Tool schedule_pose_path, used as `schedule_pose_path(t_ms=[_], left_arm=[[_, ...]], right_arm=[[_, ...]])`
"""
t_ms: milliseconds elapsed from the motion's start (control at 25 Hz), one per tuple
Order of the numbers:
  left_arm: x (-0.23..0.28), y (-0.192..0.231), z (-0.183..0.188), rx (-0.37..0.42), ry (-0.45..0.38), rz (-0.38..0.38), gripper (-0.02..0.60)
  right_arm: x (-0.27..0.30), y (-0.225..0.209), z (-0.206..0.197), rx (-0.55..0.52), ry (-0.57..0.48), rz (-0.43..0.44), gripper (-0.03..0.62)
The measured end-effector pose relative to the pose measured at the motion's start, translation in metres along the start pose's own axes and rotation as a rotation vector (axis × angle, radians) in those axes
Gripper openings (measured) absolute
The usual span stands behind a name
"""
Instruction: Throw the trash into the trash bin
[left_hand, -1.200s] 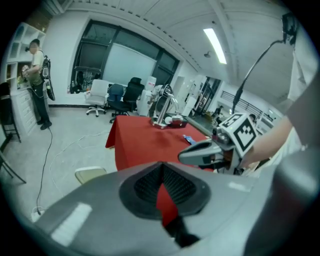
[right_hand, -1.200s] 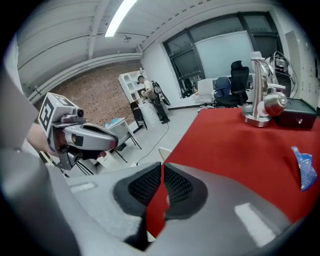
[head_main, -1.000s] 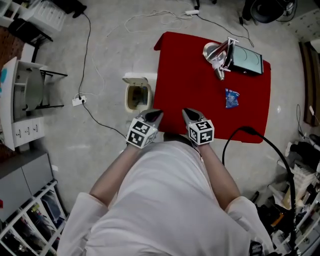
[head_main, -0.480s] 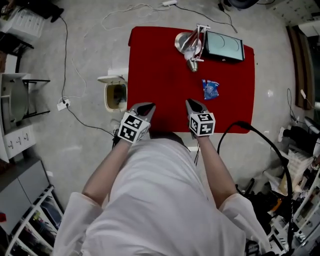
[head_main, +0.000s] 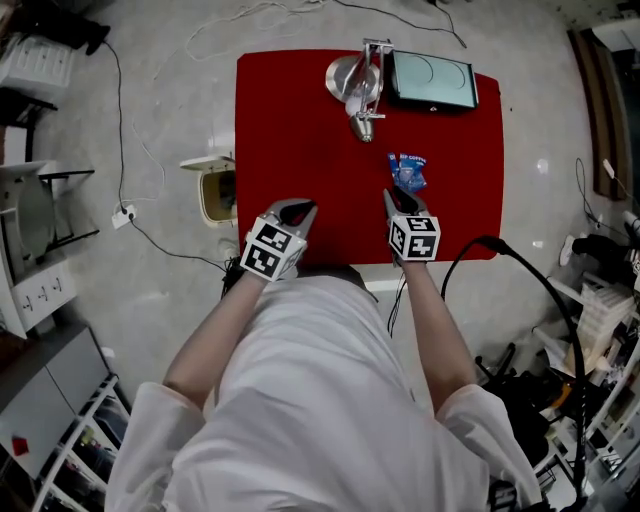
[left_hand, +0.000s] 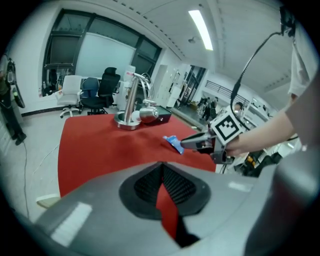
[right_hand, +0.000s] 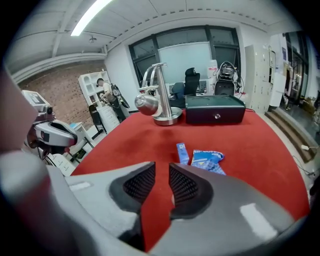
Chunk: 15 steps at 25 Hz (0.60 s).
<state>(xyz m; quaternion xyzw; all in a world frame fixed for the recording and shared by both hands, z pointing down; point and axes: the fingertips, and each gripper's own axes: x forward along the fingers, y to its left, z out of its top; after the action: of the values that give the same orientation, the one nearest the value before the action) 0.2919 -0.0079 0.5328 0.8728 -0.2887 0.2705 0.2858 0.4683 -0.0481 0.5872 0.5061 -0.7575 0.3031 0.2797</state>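
Trash (head_main: 407, 171): a crumpled blue wrapper with a smaller blue strip just beside it. It lies on the red table (head_main: 300, 130), towards the table's right side in the head view, and nothing grips it.
Trash, writing: there is white print on the blue wrapper (right_hand: 207, 160), too small and creased to read.
Trash bin (head_main: 218, 190): a pale bin on the floor just beside the table's left edge, with its lid raised. It is well apart from the trash.
Right gripper (head_main: 398, 200): it is over the table's near edge, with its tips just short of the trash. The jaws (right_hand: 161, 175) are parted and have just been opening. Only red cloth shows between the pads, and they grasp nothing.
Left gripper (head_main: 290, 212): it is over the near left part of the table. The jaws (left_hand: 162, 172) meet at the tips and are empty.
Marker cubes: each gripper carries one, showing black-and-white square patterns with no lettering.
Far edge of table: a metal stand (head_main: 358, 85) on a round base, with a black case (head_main: 432, 80) just beside it to the right.
Floor: a black cable (head_main: 520, 270) runs past the table's right corner.
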Motion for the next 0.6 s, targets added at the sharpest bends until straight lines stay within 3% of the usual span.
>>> schedule_pose_path(t_ms=[200,520,600], left_arm=[[0.011,0.005,0.001,0.0,0.023,0.003,0.005],[0.017,0.007,-0.004,-0.028,0.059,0.018,0.005],[0.016,0.009,-0.006,-0.037,0.067,0.024,0.005]], right_arm=[[0.009,-0.039,-0.003,0.035,0.025,-0.048,0.122],[0.034,-0.08,-0.025,0.073,0.135,-0.102,0.323],[0.04,-0.082,-0.03,0.05,0.163,-0.113,0.347]])
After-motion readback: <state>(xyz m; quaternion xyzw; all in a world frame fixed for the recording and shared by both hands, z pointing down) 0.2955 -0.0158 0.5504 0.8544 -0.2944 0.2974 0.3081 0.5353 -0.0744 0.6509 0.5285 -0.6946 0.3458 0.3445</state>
